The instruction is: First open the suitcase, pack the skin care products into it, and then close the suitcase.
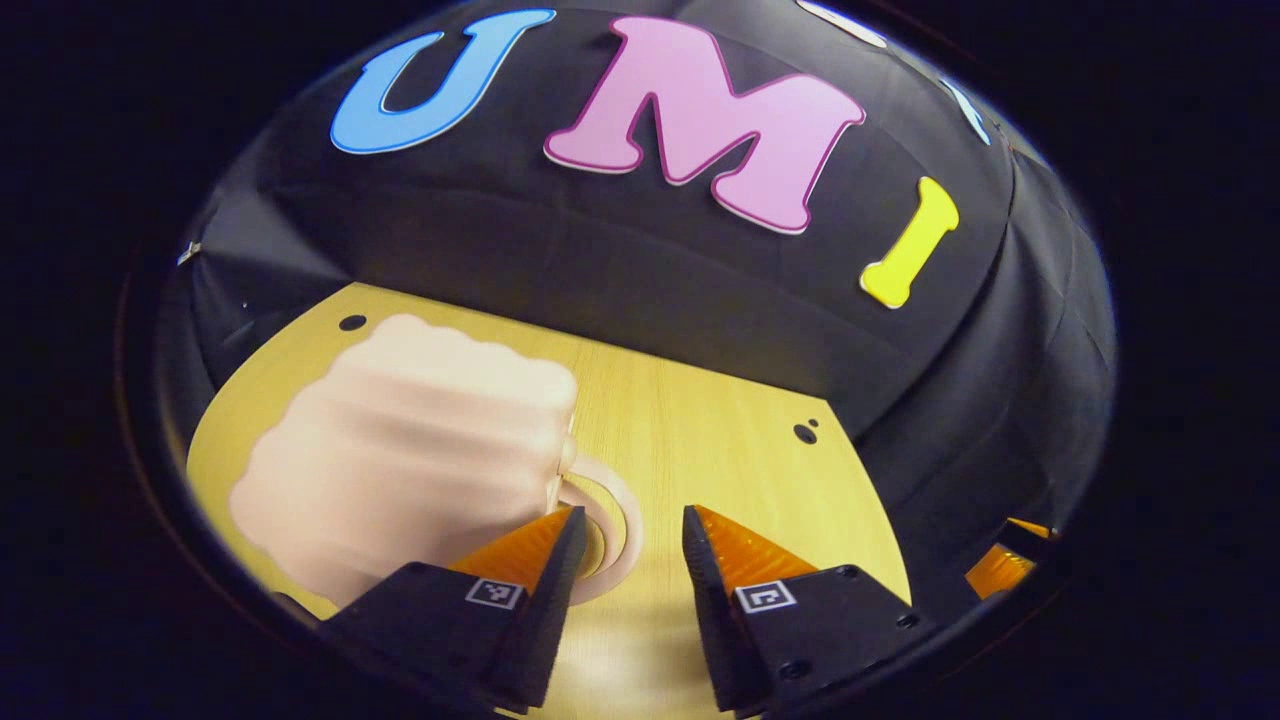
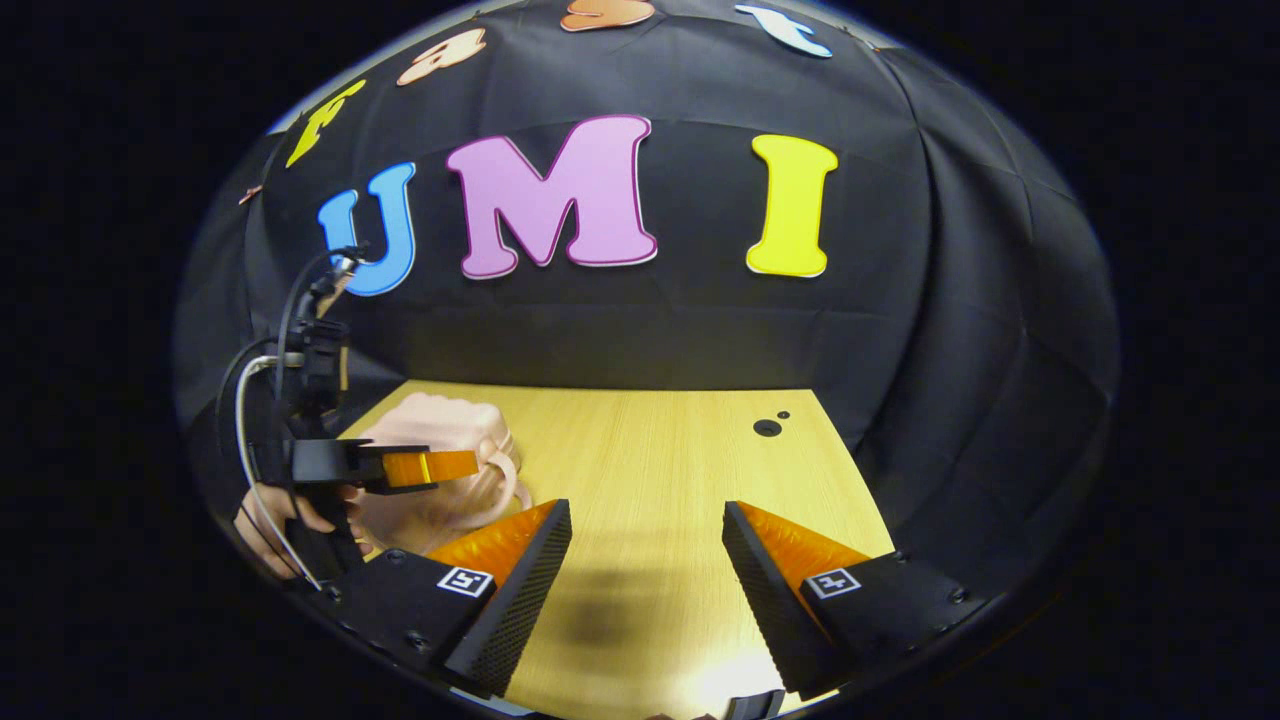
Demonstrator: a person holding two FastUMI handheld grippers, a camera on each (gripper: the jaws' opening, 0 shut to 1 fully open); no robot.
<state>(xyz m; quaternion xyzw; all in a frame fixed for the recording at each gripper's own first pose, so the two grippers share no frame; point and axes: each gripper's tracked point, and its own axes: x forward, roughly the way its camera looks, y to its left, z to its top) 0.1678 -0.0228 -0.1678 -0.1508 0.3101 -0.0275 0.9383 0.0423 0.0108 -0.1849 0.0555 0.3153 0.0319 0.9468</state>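
A small pale pink suitcase (image 1: 410,450) with a ribbed shell lies closed on the wooden table (image 1: 700,430), its loop handle (image 1: 610,478) pointing toward me. My left gripper (image 1: 632,520) is open just in front of that handle, its left finger overlapping the loop. The right gripper view has the suitcase (image 2: 450,425) at the left with the left gripper (image 2: 440,467) hovering over it, held by a hand (image 2: 270,520). My right gripper (image 2: 645,510) is open above bare table, right of the suitcase, with nothing between its fingers.
Black cloth walls close the table at the back and right. Dark holes mark the tabletop (image 2: 767,428) (image 1: 805,433). Cables (image 2: 245,420) rise from the left gripper. The right gripper's edge (image 1: 1000,565) pokes in at the lower right of the left gripper view.
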